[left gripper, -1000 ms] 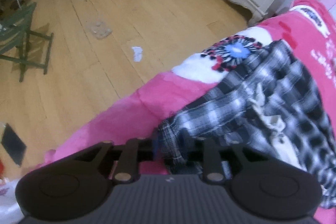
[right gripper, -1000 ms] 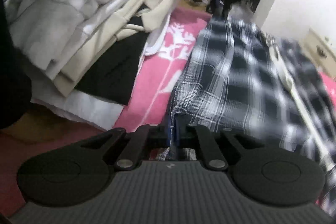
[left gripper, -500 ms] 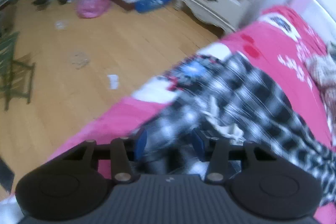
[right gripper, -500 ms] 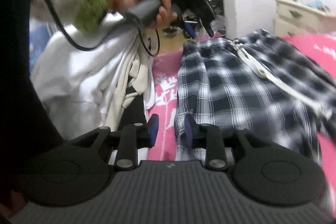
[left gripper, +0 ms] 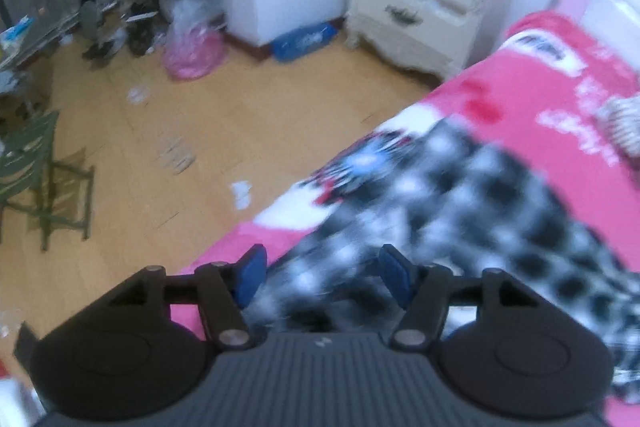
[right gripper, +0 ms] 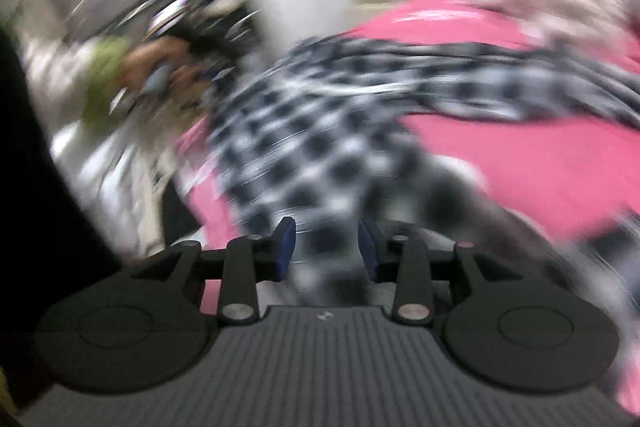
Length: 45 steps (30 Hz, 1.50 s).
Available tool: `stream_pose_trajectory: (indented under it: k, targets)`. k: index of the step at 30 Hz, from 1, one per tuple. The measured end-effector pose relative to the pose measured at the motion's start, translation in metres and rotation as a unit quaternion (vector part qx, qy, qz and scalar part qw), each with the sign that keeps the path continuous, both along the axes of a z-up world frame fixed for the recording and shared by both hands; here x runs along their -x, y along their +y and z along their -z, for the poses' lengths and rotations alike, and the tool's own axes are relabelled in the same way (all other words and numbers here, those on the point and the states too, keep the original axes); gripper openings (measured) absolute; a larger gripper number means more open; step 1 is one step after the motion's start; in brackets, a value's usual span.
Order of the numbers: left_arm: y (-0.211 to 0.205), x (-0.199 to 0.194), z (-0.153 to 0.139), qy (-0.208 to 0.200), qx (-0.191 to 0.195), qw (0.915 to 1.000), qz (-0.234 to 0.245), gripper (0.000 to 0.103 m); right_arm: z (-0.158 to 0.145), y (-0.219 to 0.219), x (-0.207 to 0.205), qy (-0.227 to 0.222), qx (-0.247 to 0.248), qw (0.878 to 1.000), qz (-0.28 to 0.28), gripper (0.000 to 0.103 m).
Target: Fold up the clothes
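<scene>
Lying on pink blanket (left gripper: 532,107): plaid garment (left gripper: 460,211)

Both wrist cameras look down steeply and closely past their own claws. The left faces the bed's (left gripper: 532,83) edge and floor; the right is blurred. Both share the plaid garment (left gripper: 472,211) (right gripper: 304,131).

We see the left hand-held gripper (left gripper: 322,277) pointing steeply down, jaws just opening, blue pads spread with nothing pinched. The right hand-held gripper (right gripper: 326,253) has also been opening, a narrower gap. In the blurry right view, the left hand (right gripper: 160,75) grips its handle.
</scene>
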<state>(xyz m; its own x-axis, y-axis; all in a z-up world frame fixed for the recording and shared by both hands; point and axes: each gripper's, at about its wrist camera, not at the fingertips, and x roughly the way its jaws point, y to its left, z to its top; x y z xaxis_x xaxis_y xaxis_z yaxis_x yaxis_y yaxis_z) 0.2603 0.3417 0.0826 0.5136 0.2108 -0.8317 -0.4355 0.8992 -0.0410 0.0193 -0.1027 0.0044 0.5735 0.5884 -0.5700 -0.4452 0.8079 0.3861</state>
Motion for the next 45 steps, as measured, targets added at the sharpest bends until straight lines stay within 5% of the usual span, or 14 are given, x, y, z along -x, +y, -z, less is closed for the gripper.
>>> stream_pose_trajectory:
  k: [4,7,12,18,21,26,32,38,45]
  targets:
    - [-0.058,-0.015,-0.025,0.001,0.028,0.9956,0.089,0.065,-0.002,-0.063,0.019,0.014,-0.025,0.988,0.149,0.043]
    - [-0.122,-0.036,-0.041,0.020,0.085,0.9780,0.190,0.067,0.003,-0.101,0.032,0.021,-0.030,0.967,0.251,0.046]
    - [-0.251,-0.050,-0.042,0.095,0.132,0.9164,0.366,0.067,0.021,-0.145,0.036,0.054,-0.057,0.929,0.362,0.048]
    - [-0.371,0.002,-0.026,0.132,0.094,0.8284,0.536,0.067,0.033,-0.164,0.032,0.055,-0.039,0.911,0.406,0.059]
    - [-0.390,0.036,-0.018,0.106,0.101,0.8024,0.579,0.067,0.036,-0.166,0.030,0.045,-0.014,0.911,0.410,0.070]
    - [-0.402,0.067,-0.004,0.092,0.116,0.7730,0.617,0.068,0.033,-0.172,0.032,0.031,0.004,0.907,0.420,0.089]
    - [-0.417,0.070,-0.001,0.092,0.128,0.7751,0.612,0.068,0.028,-0.171,0.034,0.021,0.013,0.898,0.439,0.098]
    - [-0.416,0.072,0.006,0.095,0.130,0.7821,0.602,0.068,0.034,-0.180,0.034,0.038,-0.063,0.908,0.411,0.096]
    - [-0.407,0.075,0.018,0.111,0.131,0.7826,0.598,0.058,0.047,-0.175,0.016,0.105,-0.087,0.914,0.381,0.057]
